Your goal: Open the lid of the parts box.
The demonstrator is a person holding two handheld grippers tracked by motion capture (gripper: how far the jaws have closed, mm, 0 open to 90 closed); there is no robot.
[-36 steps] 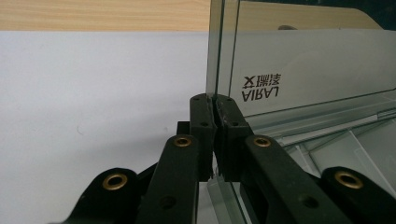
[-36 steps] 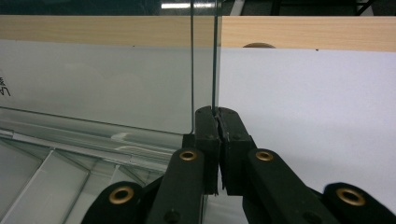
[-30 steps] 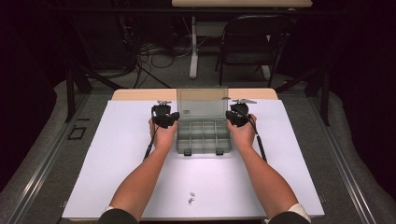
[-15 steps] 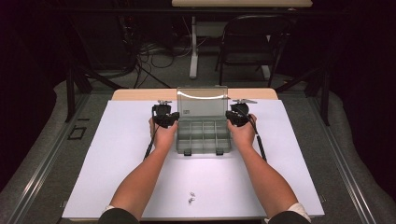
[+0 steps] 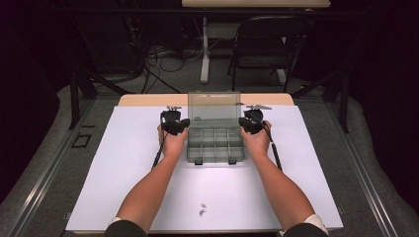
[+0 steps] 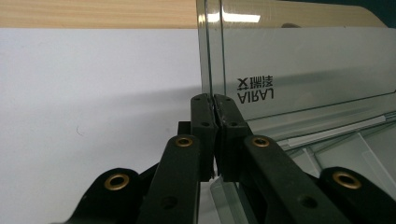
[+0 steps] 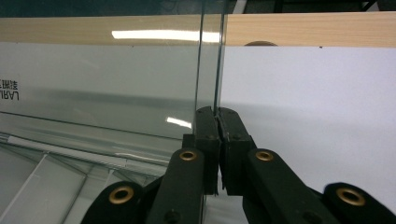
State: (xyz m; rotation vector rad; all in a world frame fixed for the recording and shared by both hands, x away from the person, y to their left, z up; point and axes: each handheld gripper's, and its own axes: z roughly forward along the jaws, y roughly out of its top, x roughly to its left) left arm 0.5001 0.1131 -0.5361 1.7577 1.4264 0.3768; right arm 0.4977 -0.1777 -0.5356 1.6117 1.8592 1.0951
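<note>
High view: clear compartment box (image 5: 215, 144) at the middle of the white sheet (image 5: 123, 163) covering the desk (image 5: 148, 99), transparent lid (image 5: 214, 107) raised nearly upright at the far side. Left tongs (image 5: 184, 123) at the lid's left edge, right tongs (image 5: 243, 123) at its right edge, one hand behind each, forearms coming in from the bottom. Two small metal pieces (image 5: 202, 208) lying on the sheet near the front edge, well apart from the box, between the forearms. Black cable trailing from each gripper toward the person. Beyond the desk, a folding chair (image 5: 262, 47) and loose cables on the floor (image 5: 158, 59). Left gripper view: left tongs (image 6: 214, 100) pressed together on the lid's side rim (image 6: 210, 51), pinching the thin clear wall, printed lettering (image 6: 255, 89) seen mirrored through the plastic just to the side. Right gripper view: right tongs (image 7: 216, 112) likewise pinched tight on the opposite side rim (image 7: 211, 56) of the lid, box dividers (image 7: 46, 182) visible below through the clear plastic, wooden desk edge (image 7: 303, 29) past the sheet.
</note>
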